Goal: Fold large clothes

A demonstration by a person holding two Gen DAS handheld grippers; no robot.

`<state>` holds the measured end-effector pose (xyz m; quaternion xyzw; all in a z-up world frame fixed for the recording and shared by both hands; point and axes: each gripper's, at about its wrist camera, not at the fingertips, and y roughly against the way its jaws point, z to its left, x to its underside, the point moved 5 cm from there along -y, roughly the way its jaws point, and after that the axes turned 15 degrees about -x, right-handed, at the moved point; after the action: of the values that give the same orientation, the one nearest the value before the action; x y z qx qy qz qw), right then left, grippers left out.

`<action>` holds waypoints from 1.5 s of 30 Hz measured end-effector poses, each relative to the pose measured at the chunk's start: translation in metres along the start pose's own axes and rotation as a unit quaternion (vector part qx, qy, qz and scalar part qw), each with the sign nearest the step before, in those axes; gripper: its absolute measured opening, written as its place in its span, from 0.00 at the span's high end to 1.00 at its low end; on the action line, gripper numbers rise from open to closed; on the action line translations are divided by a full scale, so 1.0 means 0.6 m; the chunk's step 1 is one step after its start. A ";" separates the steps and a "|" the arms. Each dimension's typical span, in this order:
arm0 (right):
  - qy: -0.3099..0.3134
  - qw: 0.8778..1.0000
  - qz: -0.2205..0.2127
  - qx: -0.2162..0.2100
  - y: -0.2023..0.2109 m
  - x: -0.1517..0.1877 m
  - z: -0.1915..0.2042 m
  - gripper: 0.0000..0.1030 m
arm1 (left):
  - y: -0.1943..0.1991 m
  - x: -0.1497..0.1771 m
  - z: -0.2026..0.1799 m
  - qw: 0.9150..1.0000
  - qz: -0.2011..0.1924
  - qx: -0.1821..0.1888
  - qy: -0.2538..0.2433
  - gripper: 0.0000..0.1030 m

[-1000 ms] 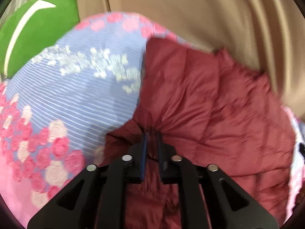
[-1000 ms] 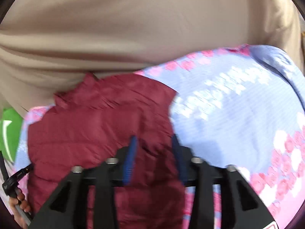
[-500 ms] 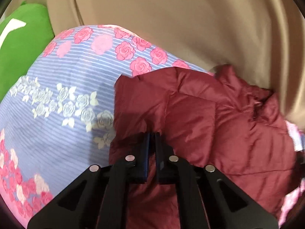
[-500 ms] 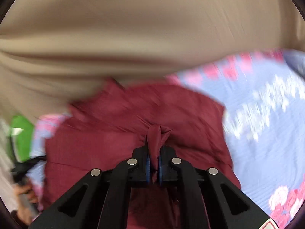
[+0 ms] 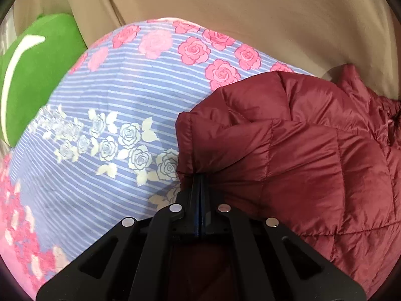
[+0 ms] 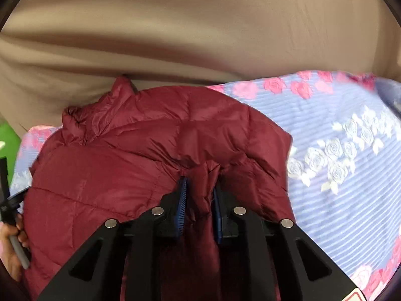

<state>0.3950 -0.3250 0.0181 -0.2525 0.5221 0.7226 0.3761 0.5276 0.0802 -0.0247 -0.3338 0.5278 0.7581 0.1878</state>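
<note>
Right wrist: maroon jacket (image 6: 150,165) lies lengthwise, collar pointing away.

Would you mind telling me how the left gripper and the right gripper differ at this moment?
The left gripper has its jaws pressed together at the edge of the maroon puffer jacket, beside the floral bedsheet. The right gripper has a visible gap between its jaws, which are opening, with a ridge of jacket fabric standing between them, further in from the edge. Both are black with blue pads and point down at the same jacket.

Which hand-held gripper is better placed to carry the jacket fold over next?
Left. Left hand-held gripper is shut on the maroon jacket edge; right hand-held gripper is opening, a fabric ridge between its pads.
</note>
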 end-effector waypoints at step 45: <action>-0.109 0.989 0.045 -0.091 0.568 0.557 -0.054 0.29 | 0.320 0.529 0.414 0.962 0.129 0.239 0.020 0.20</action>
<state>-0.0779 -0.3205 -0.0530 -0.1819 0.4210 0.8066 0.3728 0.1047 0.2171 -0.0638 -0.2234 0.7359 0.6209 0.1516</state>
